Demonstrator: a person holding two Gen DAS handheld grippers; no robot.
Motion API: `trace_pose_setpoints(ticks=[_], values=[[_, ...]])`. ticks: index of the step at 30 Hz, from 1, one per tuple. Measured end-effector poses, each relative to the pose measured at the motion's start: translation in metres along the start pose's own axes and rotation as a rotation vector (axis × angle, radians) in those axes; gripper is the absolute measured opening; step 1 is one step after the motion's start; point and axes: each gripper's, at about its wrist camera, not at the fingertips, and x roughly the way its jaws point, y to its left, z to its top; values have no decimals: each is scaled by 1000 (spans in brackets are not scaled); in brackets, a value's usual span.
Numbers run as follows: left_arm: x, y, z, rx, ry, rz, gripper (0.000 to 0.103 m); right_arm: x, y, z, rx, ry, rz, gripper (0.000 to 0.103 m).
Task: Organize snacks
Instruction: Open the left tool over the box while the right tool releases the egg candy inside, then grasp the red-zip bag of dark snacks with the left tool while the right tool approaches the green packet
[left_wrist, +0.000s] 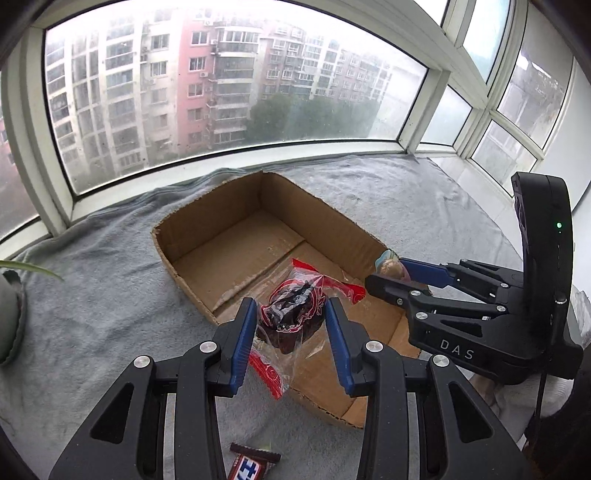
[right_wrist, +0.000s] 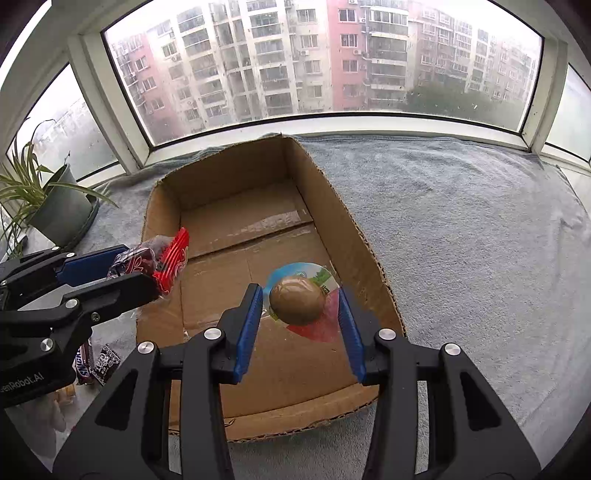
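An open cardboard box (left_wrist: 325, 218) (right_wrist: 354, 236) lies on a grey towel. My left gripper (left_wrist: 291, 328) is shut on a clear and red packet with a dark snack (left_wrist: 291, 314) and holds it over the box's near left edge; the packet also shows in the right wrist view (right_wrist: 147, 262). My right gripper (right_wrist: 301, 310) is shut on a round packed brown egg snack (right_wrist: 297, 299) and holds it above the box's right half. The same snack shows in the left wrist view (left_wrist: 389, 267), between the right gripper's fingers (left_wrist: 391, 288).
A Snickers bar (left_wrist: 247, 467) (right_wrist: 83, 363) and a small dark packet (right_wrist: 105, 363) lie on the towel (right_wrist: 480, 240) in front of the box. A potted plant (right_wrist: 55, 206) stands at the left by the window.
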Motion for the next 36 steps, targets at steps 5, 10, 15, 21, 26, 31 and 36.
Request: trace_pose_setpoints(ticks=[5, 10, 15, 21, 26, 31, 36], values=[[10, -1, -3, 7, 35, 1, 39, 3, 0, -1, -2, -2, -20, 51], [8, 2, -4, 2, 49, 14, 49, -6, 0, 1, -6, -27, -38, 66], [-1, 6, -3, -10, 32, 10, 50, -17, 1, 1, -10, -42, -45, 66], [-24, 5, 1, 4, -4, 13, 50, -41, 10, 0, -24, -70, -35, 66], [-59, 12, 1, 8, -54, 14, 50, -74, 22, -6, -38, -108, -7, 66], [-95, 20, -8, 13, -95, 27, 50, -112, 38, -18, -50, -149, 36, 66], [-133, 38, -27, -1, -117, 35, 50, -147, 58, -40, -75, -173, 84, 66]])
